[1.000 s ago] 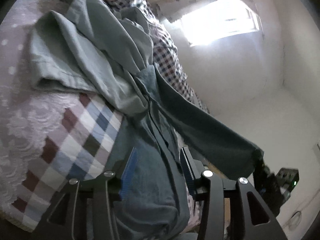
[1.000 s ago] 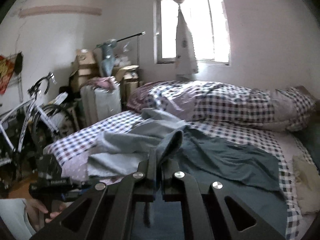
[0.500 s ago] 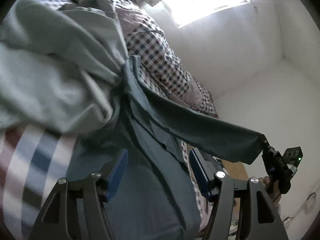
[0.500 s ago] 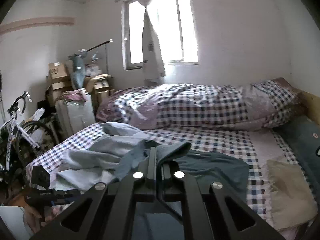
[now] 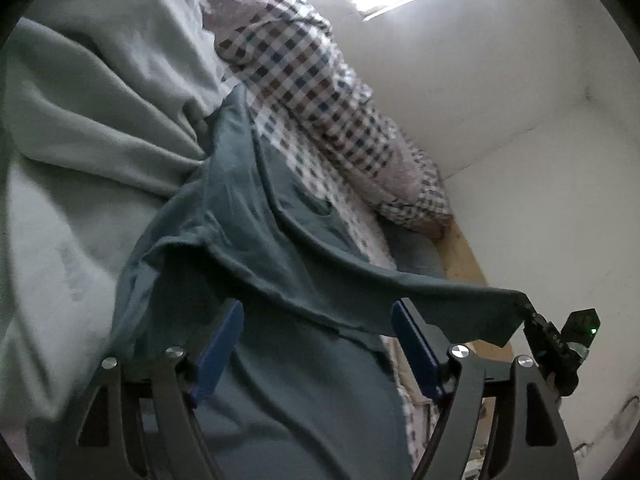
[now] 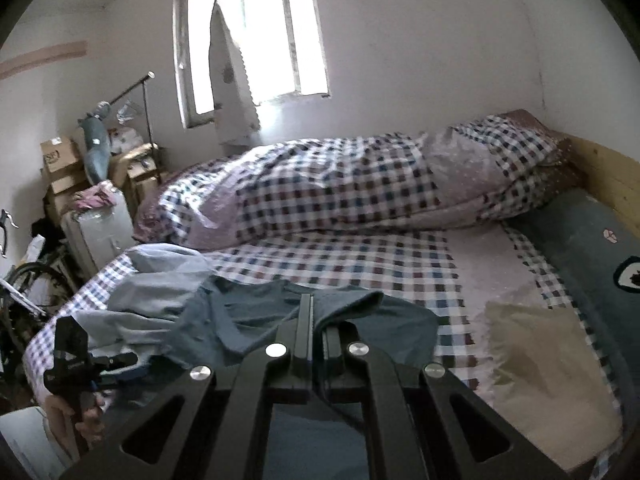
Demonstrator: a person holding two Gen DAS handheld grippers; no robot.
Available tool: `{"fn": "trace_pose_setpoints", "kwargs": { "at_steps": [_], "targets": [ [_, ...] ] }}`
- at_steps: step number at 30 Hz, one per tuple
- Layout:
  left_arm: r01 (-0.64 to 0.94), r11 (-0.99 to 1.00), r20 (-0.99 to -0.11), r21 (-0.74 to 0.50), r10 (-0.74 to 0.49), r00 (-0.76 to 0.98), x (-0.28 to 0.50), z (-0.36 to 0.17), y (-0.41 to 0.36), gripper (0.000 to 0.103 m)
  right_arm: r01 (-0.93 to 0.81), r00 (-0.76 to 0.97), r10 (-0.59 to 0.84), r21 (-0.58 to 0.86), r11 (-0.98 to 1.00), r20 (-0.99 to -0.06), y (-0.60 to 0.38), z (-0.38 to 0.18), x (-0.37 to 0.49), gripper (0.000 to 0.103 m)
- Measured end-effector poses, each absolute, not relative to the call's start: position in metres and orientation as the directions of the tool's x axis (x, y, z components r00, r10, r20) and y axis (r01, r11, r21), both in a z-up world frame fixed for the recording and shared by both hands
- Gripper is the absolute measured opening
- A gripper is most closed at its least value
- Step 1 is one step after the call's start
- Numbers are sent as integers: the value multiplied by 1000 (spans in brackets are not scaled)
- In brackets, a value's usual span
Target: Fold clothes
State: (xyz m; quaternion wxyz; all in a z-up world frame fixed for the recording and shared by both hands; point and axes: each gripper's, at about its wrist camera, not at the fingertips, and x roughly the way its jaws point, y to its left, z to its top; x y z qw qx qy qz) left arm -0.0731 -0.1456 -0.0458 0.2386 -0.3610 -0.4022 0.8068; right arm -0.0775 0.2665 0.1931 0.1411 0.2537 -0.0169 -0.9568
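A dark teal garment [image 5: 280,248] lay spread across a checked bedsheet [image 6: 360,264], one corner of it lifted and stretched taut by the right gripper [image 6: 310,312], whose two black fingers were pressed together on a fold of the cloth. In the left wrist view that same gripper [image 5: 534,316] appeared at the far right, pinching the end of the raised fabric. The left gripper [image 5: 316,344] hovered low over the garment with its blue-padded fingers [image 5: 218,344] spread wide, cloth passing between them but not clamped. Just beside the teal piece, on the side nearer the foot of the bed, a pale grey-green garment [image 5: 92,128] sat in a rumpled heap, touching the teal one. A rolled checked duvet [image 6: 328,184] ran along the wall under the window [image 6: 256,40], and a beige cloth [image 6: 548,368] rested on the sheet to the right. A hand [image 6: 78,412] gripped the left tool's handle at the lower left of the right wrist view
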Motion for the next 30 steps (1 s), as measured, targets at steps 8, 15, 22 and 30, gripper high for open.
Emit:
{"fn": "trace_pose_setpoints", "kwargs": {
  "at_steps": [8, 15, 22, 30],
  "targets": [
    [-60, -506, -361, -861, 690, -628, -97, -64, -142, 80, 228, -810, -245, 99, -969, -533, 294, 162, -109, 1],
    [-30, -433, -305, -901, 681, -666, -97, -70, -161, 80, 219, -803, -238, 100, -971, -546, 300, 152, -117, 1],
    [9, -531, -413, -848, 650, -637, -98, -67, -155, 80, 216, -796, -238, 107, -971, -556, 302, 149, -122, 1],
    [44, -541, -425, -840, 605, -673, -104, -69, -157, 69, 222, -796, -235, 91, -971, -559, 296, 153, -124, 1]
  ]
}}
